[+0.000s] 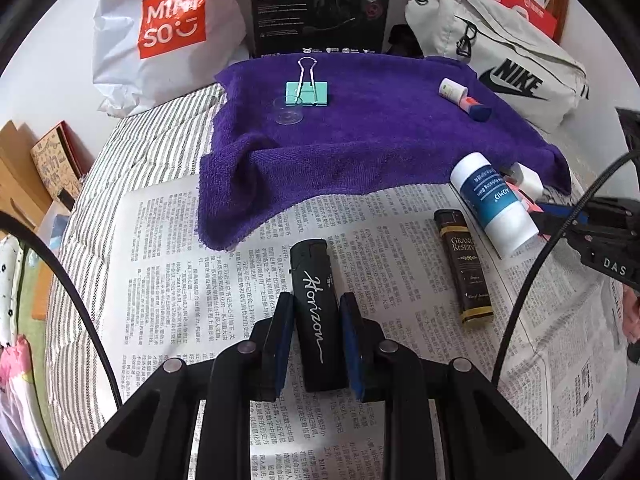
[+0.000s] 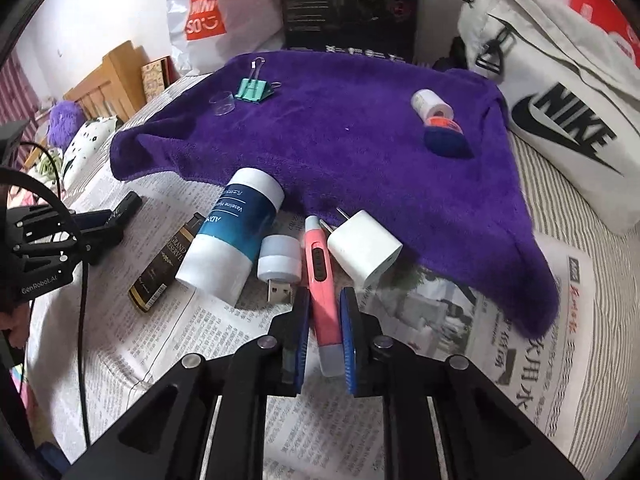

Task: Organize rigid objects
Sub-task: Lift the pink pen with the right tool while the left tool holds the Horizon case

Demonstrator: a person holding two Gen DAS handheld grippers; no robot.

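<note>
The black lighter (image 1: 316, 312) lies on the newspaper (image 1: 168, 280), pinched between the pads of the left gripper (image 1: 317, 312); the pink pen (image 2: 322, 292) lies on the same paper, pinched by the right gripper (image 2: 324, 312); beside the pen sit a white plug (image 2: 366, 252), a small USB light (image 2: 279, 264), a blue-and-white tube (image 2: 236, 232) and a brown lighter (image 2: 164, 264); beyond them spreads the purple towel (image 2: 340, 152), bearing a green clip (image 2: 252, 90), a clear cap (image 2: 223, 103) and a small bottle (image 2: 430, 105); behind stand a Nike bag (image 2: 560, 92) and a Miniso bag (image 1: 160, 20).
</note>
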